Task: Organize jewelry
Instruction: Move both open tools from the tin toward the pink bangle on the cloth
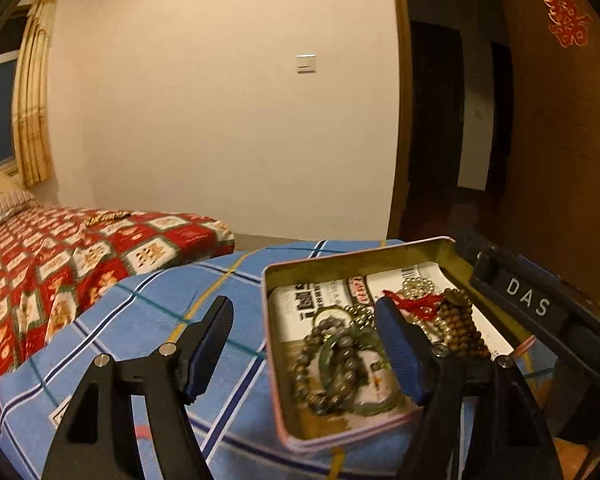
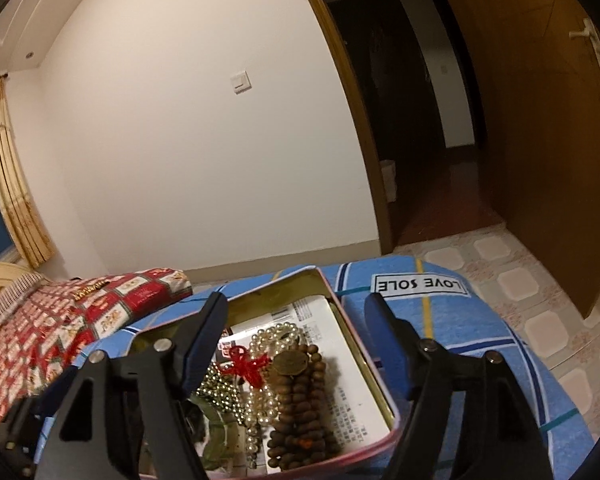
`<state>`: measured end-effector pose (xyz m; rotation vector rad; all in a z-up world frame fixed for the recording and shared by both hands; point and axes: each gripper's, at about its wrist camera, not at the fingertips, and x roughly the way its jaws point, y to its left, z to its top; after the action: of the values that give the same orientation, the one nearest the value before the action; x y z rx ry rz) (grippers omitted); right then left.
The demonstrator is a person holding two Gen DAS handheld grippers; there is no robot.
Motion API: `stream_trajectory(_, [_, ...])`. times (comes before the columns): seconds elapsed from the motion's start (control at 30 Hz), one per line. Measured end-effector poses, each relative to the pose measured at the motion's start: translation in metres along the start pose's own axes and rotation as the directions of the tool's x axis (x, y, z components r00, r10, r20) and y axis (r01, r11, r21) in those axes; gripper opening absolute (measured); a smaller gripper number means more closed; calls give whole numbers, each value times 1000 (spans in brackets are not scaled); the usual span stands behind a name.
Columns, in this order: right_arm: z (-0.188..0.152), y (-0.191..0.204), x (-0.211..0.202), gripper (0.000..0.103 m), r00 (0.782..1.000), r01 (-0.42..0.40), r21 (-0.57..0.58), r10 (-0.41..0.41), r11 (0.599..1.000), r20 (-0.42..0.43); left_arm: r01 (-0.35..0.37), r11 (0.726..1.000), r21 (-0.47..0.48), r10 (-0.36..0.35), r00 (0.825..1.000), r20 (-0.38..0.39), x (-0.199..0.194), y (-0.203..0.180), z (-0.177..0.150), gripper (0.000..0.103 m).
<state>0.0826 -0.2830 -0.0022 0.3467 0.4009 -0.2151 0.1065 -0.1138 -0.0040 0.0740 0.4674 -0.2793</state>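
Wooden beads (image 2: 300, 404) lie in tin (image 2: 384, 380) between parted fingers (image 2: 204, 340).

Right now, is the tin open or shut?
Open. The tin has no lid on it, and the brown bead bracelet, pearl strand and green bangle lie exposed inside.

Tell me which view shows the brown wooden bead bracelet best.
The right wrist view: the brown wooden bead bracelet lies unblocked in the tin, between the open fingers. In the left wrist view the bracelet sits further off, partly hidden behind a finger.
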Motion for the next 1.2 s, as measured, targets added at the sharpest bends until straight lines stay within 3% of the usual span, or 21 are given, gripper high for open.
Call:
stream_trajectory(0.23, [-8, 6, -12, 76, 1000, 25, -22, -24, 999, 10, -3, 1000, -13, 3, 1000, -22, -12, 4, -8, 73])
stream_trajectory(0.5, [-17, -3, -37, 76, 995, 97, -43, -96, 994, 22, 58, 987, 150, -57, 998, -13, -37, -41, -23, 73])
stream_trajectory(0.83, [-28, -10, -58, 76, 994, 110, -35, -110, 993, -10, 102, 993, 59, -95, 990, -106, -46, -18, -34, 73])
stream_trajectory(1.07, [-42, 15, -65, 76, 996, 69, -90, -73, 994, -48, 48, 998, 50, -41, 991, -130, -59, 0, -44, 73])
stream_trajectory(1.2, [-50, 31, -71, 76, 997, 23, -115, -32, 993, -71, -26, 996, 88, 37, 992, -123, -67, 15, -49, 73])
